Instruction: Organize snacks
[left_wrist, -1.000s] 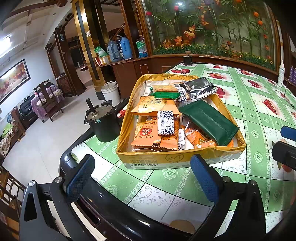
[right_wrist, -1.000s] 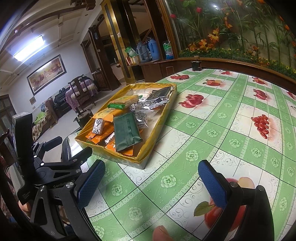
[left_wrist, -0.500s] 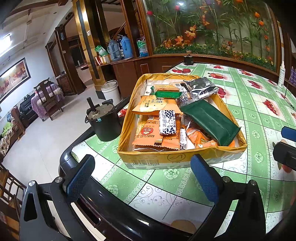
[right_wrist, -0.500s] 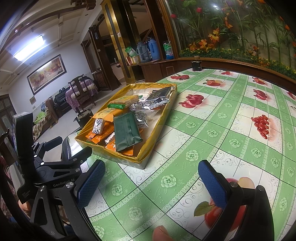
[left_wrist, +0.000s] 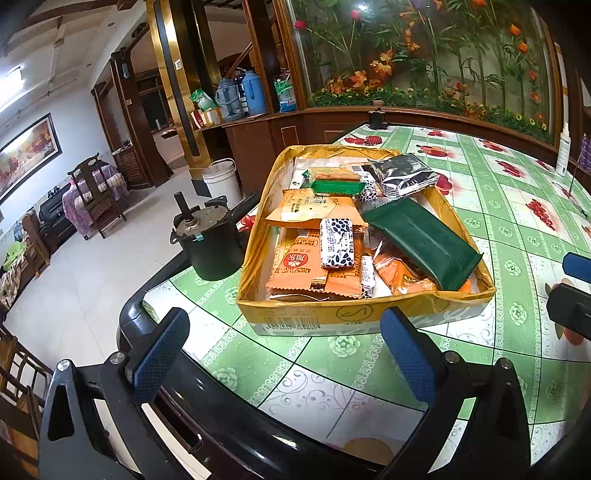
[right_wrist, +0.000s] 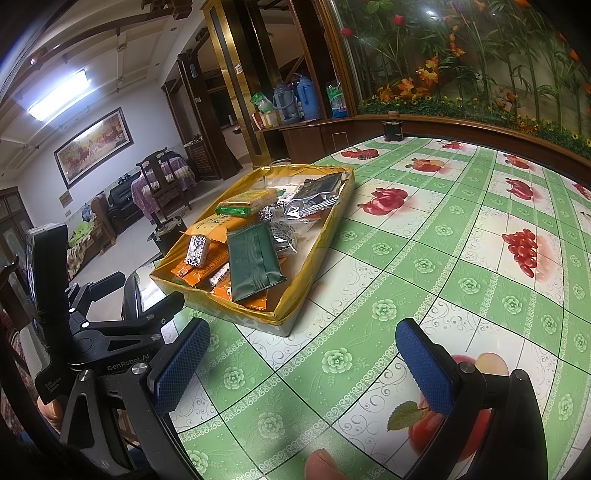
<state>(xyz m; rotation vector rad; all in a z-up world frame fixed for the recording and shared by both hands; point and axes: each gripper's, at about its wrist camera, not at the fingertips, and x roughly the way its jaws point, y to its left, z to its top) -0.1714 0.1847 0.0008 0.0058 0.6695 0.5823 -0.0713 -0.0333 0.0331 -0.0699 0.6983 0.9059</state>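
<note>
Left gripper (left_wrist: 284, 354): spread wide, empty, low in the frame just short of the box.
Right gripper (right_wrist: 303, 369): spread wide, empty, bottom of the frame over the tablecloth (right_wrist: 461, 236).
Box (left_wrist: 354, 314): sat mid-frame, yellow, full of snacks.
Green pack (left_wrist: 421, 242): lay on top, right side of the box.
Pot (left_wrist: 210, 240): stood left of the box, just beside it.

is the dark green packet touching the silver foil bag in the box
Apart. The left wrist view shows box floor between the dark green packet and the silver foil bag.
</note>
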